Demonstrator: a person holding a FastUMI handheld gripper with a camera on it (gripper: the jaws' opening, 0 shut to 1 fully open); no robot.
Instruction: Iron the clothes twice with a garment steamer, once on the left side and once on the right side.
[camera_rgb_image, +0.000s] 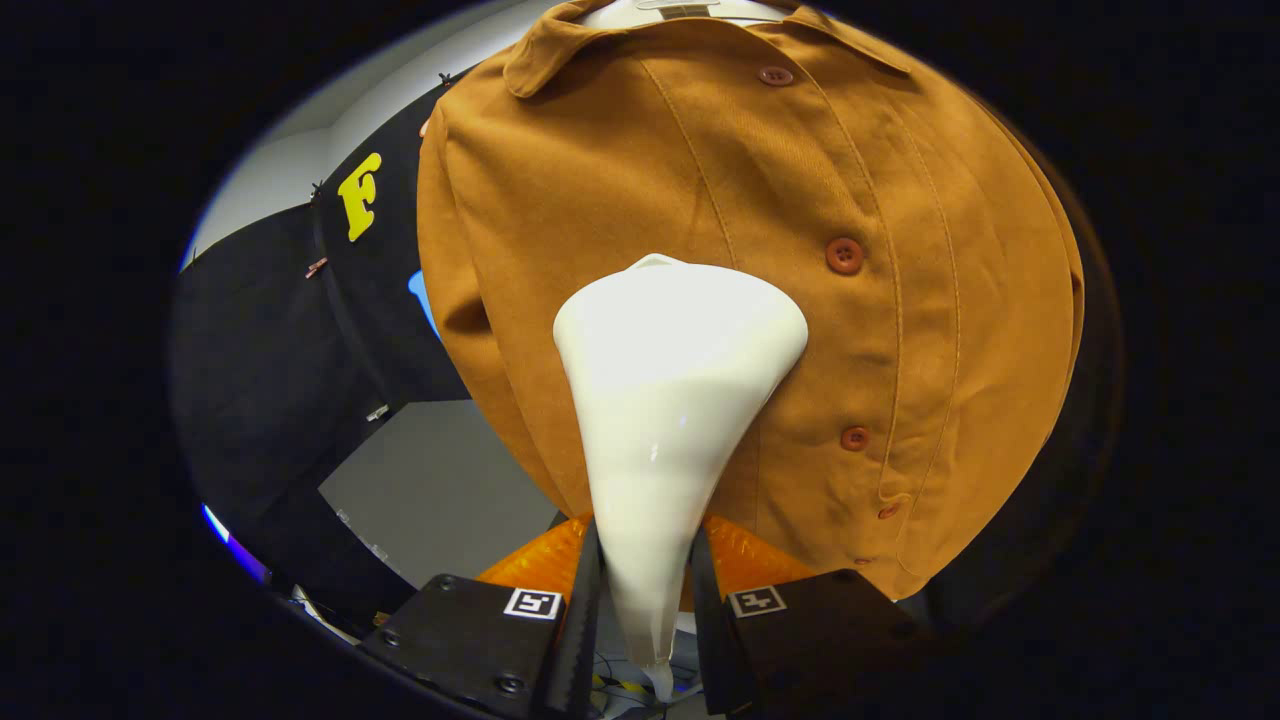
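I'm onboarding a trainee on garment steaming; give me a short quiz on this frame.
1. True or false: the tool is shut on the white steamer head.
2. The steamer head lies on which part of the brown shirt? A) collar B) the panel beside the button row C) a sleeve cuff
3. Fill in: the shirt's buttons are fastened or open? ____

Key: 1 true; 2 B; 3 fastened

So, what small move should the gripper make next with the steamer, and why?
Probably draw the steamer slowly down the shirt, left of the row of buttons. The gripper is shut on the steamer's narrow handle, both fingers pressing it, and the wide head sits at mid-height against the cloth, just left of the buttons, so fabric remains below to cover.
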